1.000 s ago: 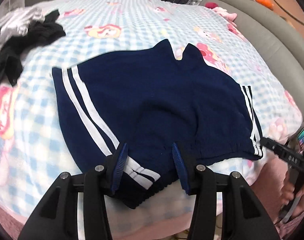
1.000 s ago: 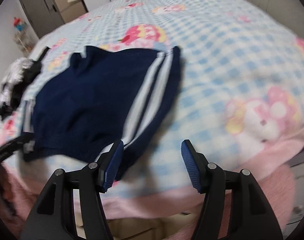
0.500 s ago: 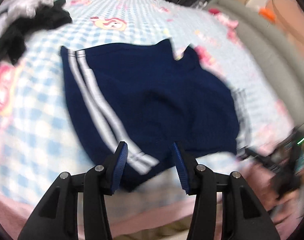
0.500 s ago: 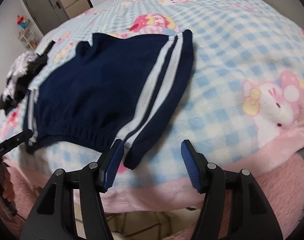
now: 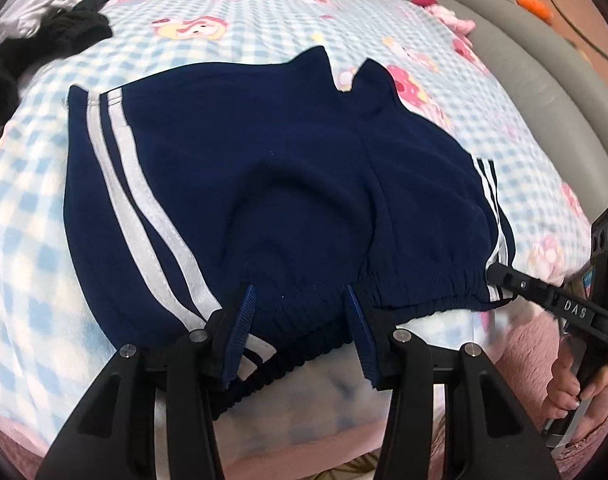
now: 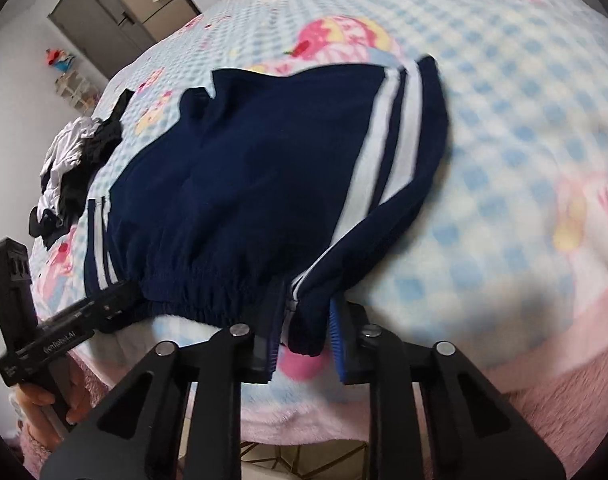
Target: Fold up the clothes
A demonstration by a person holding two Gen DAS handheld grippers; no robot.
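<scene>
Navy shorts [image 5: 304, 168] with white side stripes lie flat on the checkered bed blanket [image 5: 23, 240], waistband toward me. My left gripper [image 5: 299, 320] stands open over the striped left end of the waistband, cloth lying between its pads without being pinched. In the right wrist view the shorts [image 6: 263, 168] spread ahead, and my right gripper [image 6: 304, 332] is closing its jaws on the striped right waistband corner, which fills the gap between the pads. From the left wrist view, the right gripper [image 5: 498, 272] has its tips on that corner. The left gripper [image 6: 119, 296] shows at the other end.
A heap of black and white clothes [image 5: 43, 40] lies at the far left of the bed, also a dark pile [image 6: 71, 160] in the right wrist view. A grey padded bed frame [image 5: 544, 60] curves along the right. A pink fleece edge [image 6: 544, 380] hangs at the near side.
The right gripper's jaws have drawn together around the right waistband corner. The left gripper has shifted a little farther over the waistband, with its jaws as wide as before.
</scene>
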